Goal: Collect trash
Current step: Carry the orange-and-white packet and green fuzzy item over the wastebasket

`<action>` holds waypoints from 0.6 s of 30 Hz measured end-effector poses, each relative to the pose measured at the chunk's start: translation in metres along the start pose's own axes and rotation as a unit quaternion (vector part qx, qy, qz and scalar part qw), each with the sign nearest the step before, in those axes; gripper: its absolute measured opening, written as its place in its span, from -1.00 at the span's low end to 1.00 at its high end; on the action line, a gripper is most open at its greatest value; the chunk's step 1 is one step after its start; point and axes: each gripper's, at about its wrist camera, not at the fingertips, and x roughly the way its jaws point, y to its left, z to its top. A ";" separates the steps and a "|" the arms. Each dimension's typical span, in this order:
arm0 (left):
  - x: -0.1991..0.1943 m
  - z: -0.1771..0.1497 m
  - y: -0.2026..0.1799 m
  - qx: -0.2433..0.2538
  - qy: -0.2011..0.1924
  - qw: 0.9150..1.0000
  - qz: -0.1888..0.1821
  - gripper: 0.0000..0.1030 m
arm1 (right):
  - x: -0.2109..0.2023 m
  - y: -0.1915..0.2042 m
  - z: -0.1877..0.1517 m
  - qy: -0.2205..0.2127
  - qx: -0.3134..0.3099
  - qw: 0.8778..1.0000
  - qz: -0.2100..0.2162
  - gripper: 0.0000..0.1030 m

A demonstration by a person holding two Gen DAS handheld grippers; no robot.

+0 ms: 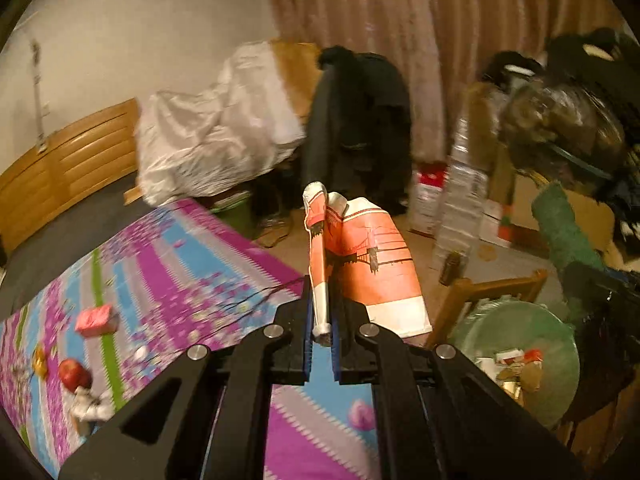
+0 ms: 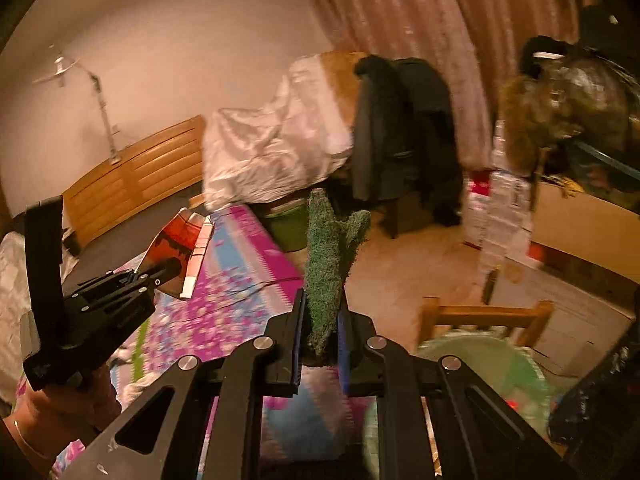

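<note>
My left gripper (image 1: 323,297) is shut on a crumpled orange-and-white paper bag (image 1: 368,260), held up over the edge of a bed with a purple-and-blue sheet (image 1: 192,264). My right gripper (image 2: 322,305) is shut on a green fuzzy scouring pad (image 2: 326,276) that stands upright between the pads. In the left wrist view that green pad (image 1: 558,224) shows at the right. A round bin with a green liner (image 1: 520,344), holding scraps, stands below to the right; the bin (image 2: 480,364) is blurred in the right wrist view. The left gripper (image 2: 170,269) with the paper bag (image 2: 180,236) appears at the left there, held by a hand (image 2: 60,408).
On the sheet lie a pink box (image 1: 96,319), a red apple (image 1: 74,374) and a crumpled white tissue (image 1: 90,406). A wooden chair (image 1: 480,288) stands beside the bin. Behind are a dark coat (image 1: 360,120), a white wrapped bundle (image 1: 216,132) and stacked packs (image 1: 460,200).
</note>
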 end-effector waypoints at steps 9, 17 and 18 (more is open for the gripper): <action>0.032 0.016 -0.082 0.072 0.010 0.996 -0.054 -0.89 | -0.019 -0.080 0.000 -0.007 0.031 0.997 -0.067 -0.71; 0.054 0.016 -0.133 0.115 0.041 0.988 -0.092 -0.89 | -0.028 -0.117 -0.013 0.011 0.049 0.993 -0.108 -0.71; 0.055 0.015 -0.137 0.120 0.045 0.987 -0.097 -0.89 | -0.029 -0.124 -0.017 0.016 0.055 0.992 -0.112 -0.71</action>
